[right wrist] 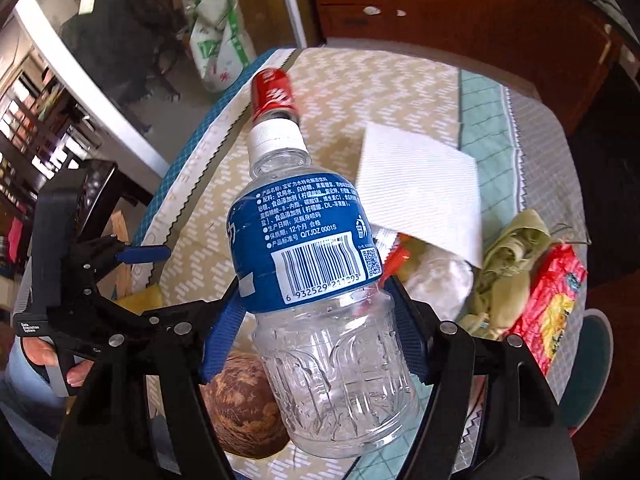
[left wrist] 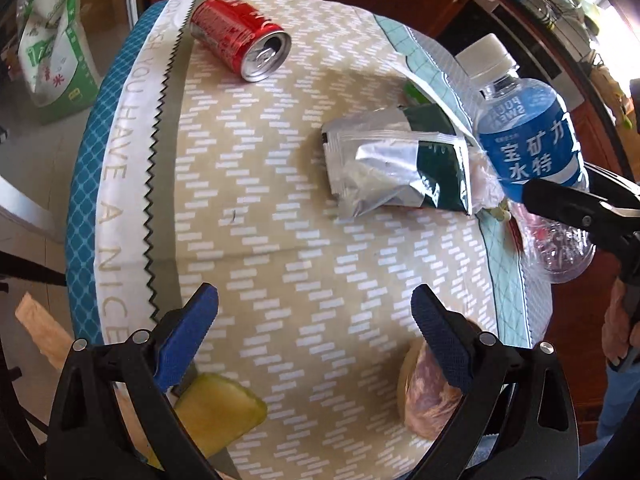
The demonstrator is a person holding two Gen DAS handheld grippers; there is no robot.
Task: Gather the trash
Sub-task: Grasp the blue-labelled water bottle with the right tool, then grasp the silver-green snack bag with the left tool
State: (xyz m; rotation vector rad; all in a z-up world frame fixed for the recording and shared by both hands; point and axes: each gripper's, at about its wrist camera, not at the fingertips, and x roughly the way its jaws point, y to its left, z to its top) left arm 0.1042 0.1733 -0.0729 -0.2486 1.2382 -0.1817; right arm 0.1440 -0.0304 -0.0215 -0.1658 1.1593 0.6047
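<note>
While your right gripper (right wrist: 316,320) has its fingers clamped on the empty plastic bottle (right wrist: 320,280), held up off the bench (left wrist: 280,220), you're mid-pickup on that piece, so next up is probably hauling it to wherever the trash goes; no bin shows in either view. Your left gripper (left wrist: 316,320) hangs spread wide with nothing in it, and I'd send it for the red can (left wrist: 240,36) lying on its side at the far edge, or the foil packet (left wrist: 396,168) mid-bench.

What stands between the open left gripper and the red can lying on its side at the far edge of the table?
Nothing visible. Between the left gripper and the red can there is only bare tablecloth. The silver-green wrapper lies off to the right of that path.
</note>
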